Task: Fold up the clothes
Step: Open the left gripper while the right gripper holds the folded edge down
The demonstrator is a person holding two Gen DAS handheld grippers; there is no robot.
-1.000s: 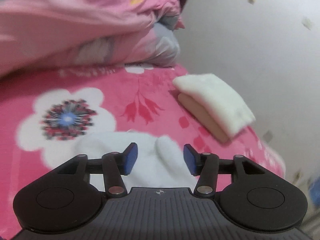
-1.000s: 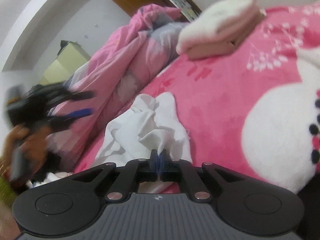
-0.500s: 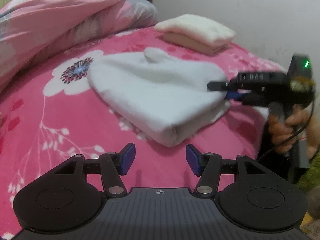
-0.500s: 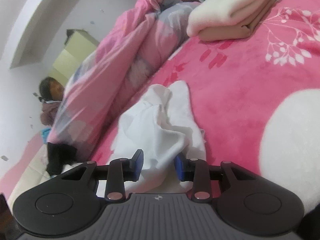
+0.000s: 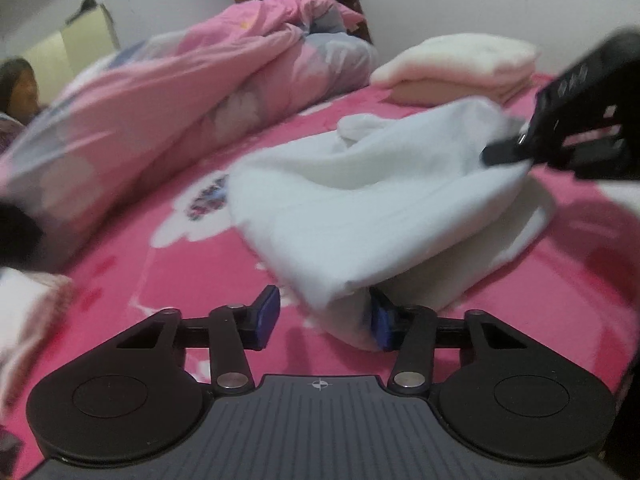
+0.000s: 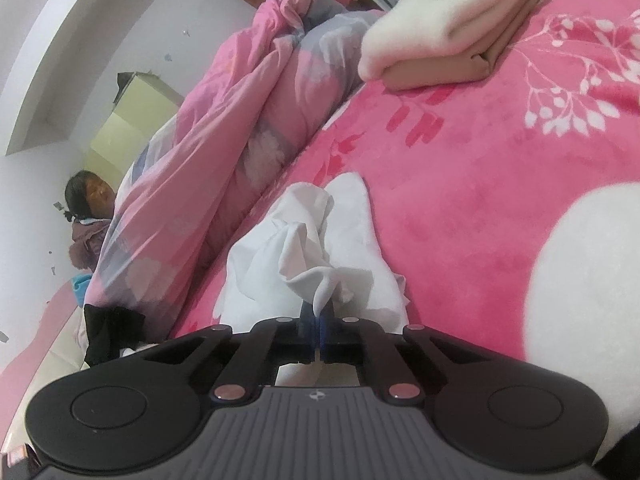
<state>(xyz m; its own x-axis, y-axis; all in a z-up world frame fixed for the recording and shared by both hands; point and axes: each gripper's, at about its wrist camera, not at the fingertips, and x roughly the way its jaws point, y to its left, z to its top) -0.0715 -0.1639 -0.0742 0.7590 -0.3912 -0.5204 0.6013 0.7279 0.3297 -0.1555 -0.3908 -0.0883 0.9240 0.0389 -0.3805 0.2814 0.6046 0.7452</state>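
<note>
Left gripper [image 5: 324, 322] now lower, jaws closing around white garment [image 5: 360, 216] corner

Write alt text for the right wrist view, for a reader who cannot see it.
The right gripper is shut on a bunched fold of a white garment lying on a pink flowered blanket. Beyond lie a rumpled pink quilt and a folded stack, white on tan; a person is at the far left.

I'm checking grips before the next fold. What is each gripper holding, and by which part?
The right gripper pinches the white garment by a bunched edge. The left gripper holds nothing yet; its jaws are closing around the garment's near corner.
</note>
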